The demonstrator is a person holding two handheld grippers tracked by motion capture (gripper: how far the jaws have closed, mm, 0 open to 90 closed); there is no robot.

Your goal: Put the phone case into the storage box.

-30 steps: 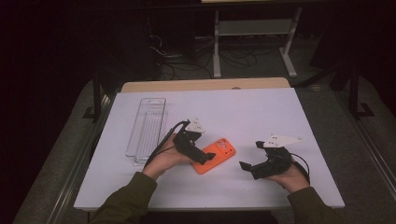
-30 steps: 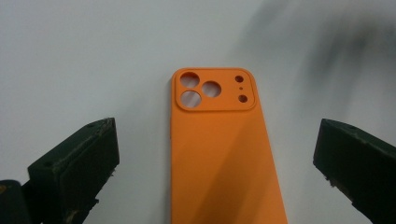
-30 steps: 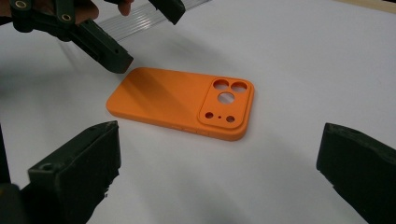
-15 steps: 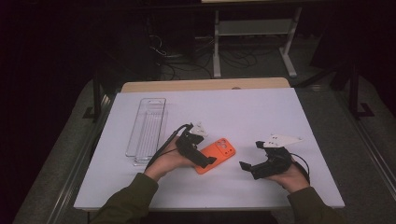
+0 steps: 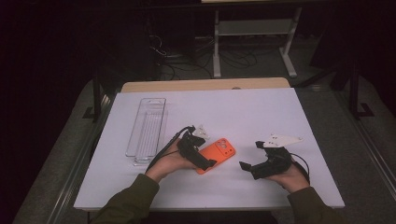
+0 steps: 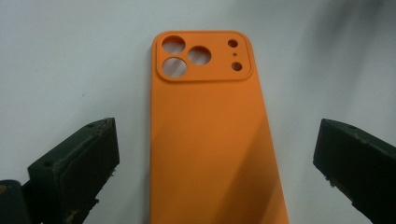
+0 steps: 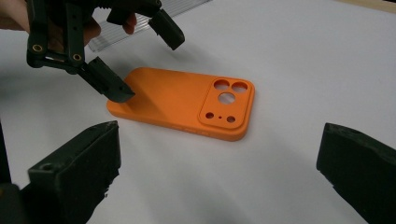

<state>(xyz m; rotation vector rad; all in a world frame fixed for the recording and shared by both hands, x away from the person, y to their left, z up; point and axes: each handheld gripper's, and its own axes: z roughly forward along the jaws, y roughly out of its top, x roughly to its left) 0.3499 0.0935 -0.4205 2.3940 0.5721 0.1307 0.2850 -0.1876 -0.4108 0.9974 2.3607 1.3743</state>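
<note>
From above, my left gripper (image 5: 201, 158) rests low over the case (image 5: 217, 154), the right gripper (image 5: 254, 165) apart. In the left gripper view the case (image 6: 210, 135) lies between wide-open jaws. In the right gripper view, jaws spread, the case (image 7: 184, 102) lies ahead on the surface (image 7: 303, 70).

A clear plastic tray (image 5: 147, 130) lies lengthwise near the left edge of the white table (image 5: 261, 109), with a metal-legged stand (image 5: 254, 35) behind.
</note>
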